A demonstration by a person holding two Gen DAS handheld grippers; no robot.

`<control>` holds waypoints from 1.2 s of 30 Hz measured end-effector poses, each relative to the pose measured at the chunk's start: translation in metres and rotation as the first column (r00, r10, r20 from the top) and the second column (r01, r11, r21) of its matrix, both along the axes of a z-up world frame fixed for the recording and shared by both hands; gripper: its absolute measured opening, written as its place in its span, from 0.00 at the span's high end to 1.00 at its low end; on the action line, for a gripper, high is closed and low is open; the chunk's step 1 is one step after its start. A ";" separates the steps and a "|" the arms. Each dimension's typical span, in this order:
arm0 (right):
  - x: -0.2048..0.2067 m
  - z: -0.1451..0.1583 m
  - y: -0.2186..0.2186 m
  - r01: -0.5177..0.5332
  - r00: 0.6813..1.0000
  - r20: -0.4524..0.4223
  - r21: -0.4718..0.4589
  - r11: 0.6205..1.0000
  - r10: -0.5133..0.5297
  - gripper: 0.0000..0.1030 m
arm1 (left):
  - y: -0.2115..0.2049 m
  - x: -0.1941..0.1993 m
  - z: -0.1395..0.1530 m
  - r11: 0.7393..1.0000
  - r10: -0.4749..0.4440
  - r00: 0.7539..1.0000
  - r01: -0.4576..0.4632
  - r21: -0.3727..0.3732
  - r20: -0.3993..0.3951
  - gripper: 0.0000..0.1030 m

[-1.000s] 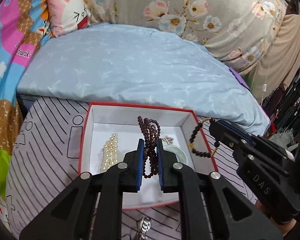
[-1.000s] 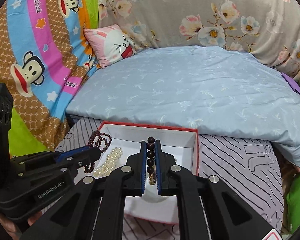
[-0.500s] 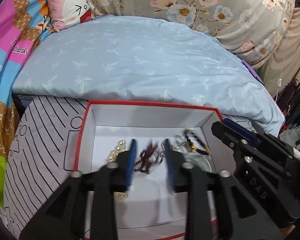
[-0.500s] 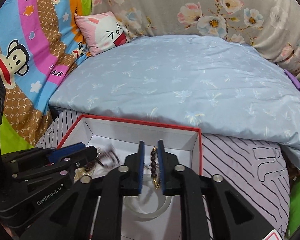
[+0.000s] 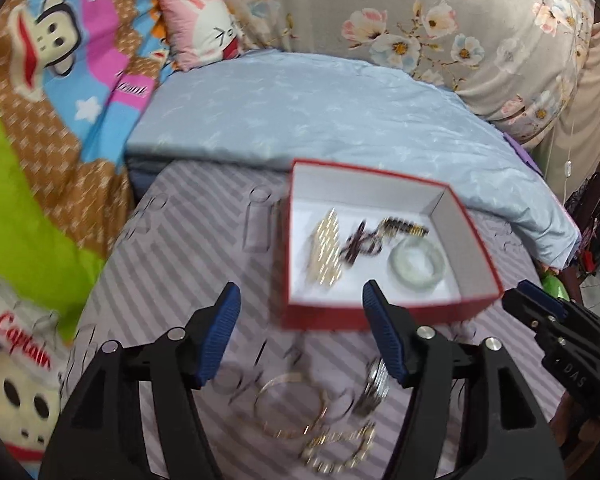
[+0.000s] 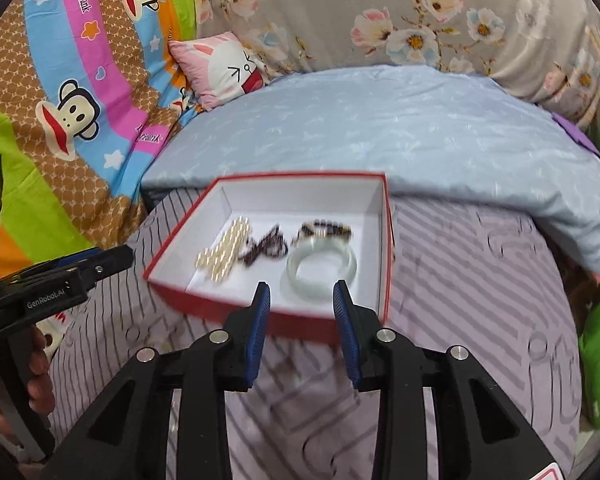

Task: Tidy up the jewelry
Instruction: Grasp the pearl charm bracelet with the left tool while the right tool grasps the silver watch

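Observation:
A red box [image 5: 380,318] with a white inside holds a pearl strand [image 5: 326,254], a dark red bead string [image 5: 360,242], a dark bead bracelet with gold bits [image 5: 404,226] and a pale green bangle [image 5: 418,266]. The same box [image 6: 260,312] shows in the right wrist view with the pearls [image 6: 224,254], beads [image 6: 266,246] and bangle [image 6: 322,268]. My left gripper [image 5: 300,332] is open and empty, pulled back in front of the box. My right gripper [image 6: 302,316] is open and empty at the box's near wall. A gold bangle [image 5: 290,406], a watch [image 5: 374,386] and a bead bracelet [image 5: 338,446] lie on the cloth below the left gripper.
The box sits on a purple striped cloth [image 6: 460,300]. Behind it is a light blue quilt [image 6: 380,132], a pink cushion [image 6: 224,68] and floral fabric. A cartoon monkey blanket [image 6: 72,80] fills the left side.
Both grippers opened and dropped their bead strings into the box, then drew back toward me. The loose jewelry in front of the box has come into the left view.

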State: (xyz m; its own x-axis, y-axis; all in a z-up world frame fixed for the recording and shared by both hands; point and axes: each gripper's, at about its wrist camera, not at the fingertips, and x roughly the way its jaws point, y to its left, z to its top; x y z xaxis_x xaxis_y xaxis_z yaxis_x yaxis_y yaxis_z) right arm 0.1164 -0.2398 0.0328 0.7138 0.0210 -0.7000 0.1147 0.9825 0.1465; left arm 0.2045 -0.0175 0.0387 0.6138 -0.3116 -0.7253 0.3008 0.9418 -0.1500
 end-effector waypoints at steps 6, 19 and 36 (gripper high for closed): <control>-0.049 -0.026 0.015 0.025 0.998 -0.062 0.018 1.000 -0.024 0.69 | 0.019 -0.051 -0.032 1.000 0.014 0.996 -0.012 0.020 -0.085 0.40; -0.077 -0.048 0.032 0.026 0.993 -0.115 0.042 0.999 -0.021 0.69 | 0.014 -0.078 -0.082 0.998 0.046 0.975 -0.054 -0.032 -0.219 0.41; -0.041 -0.059 0.054 -0.044 0.989 -0.137 0.118 0.992 0.061 0.69 | -0.003 -0.084 -0.088 0.999 -0.015 0.987 0.023 0.049 -0.162 0.92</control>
State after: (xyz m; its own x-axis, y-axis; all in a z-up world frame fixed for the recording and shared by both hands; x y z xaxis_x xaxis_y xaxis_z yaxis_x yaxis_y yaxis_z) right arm 0.0754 -0.1859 -0.0260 0.6043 0.1418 -0.7840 0.0908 0.9654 0.2446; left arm 0.1209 -0.0205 -0.0490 0.4817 -0.2828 -0.8295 0.2944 0.9437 -0.1508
